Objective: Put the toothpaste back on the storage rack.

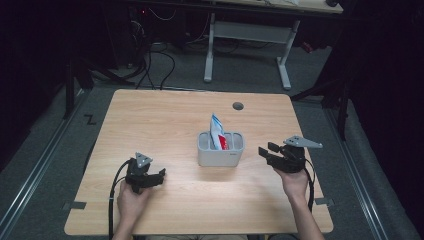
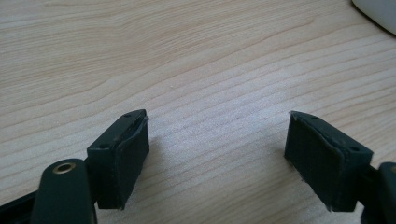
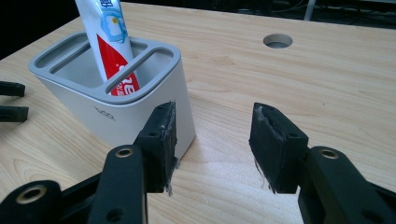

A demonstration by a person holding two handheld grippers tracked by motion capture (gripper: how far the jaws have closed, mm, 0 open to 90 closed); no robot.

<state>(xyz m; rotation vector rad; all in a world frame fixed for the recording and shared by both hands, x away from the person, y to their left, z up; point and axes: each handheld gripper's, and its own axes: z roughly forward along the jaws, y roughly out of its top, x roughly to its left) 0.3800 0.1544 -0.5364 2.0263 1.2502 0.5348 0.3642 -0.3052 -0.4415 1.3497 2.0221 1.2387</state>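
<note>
One light wooden table (image 1: 165,115) with one round cable hole (image 1: 238,106). One grey plastic holder with three compartments (image 1: 220,156). One red, white and blue toothpaste tube (image 1: 218,132) standing in it. Two black two-jaw grippers: left gripper (image 1: 161,175), right gripper (image 1: 266,149).

I see a pale matt wood-grain table (image 2: 196,56), a smooth grey plastic holder (image 3: 140,112), a glossy toothpaste tube (image 3: 109,42), and worn matt-black pads (image 3: 273,147).

left gripper (image 1: 161,173) low, jaws spread wide, nothing between them, held by left hand (image 1: 131,199). right gripper (image 1: 263,150) raised slightly, jaws apart, empty, right hand (image 1: 293,181) gripping it.
</note>
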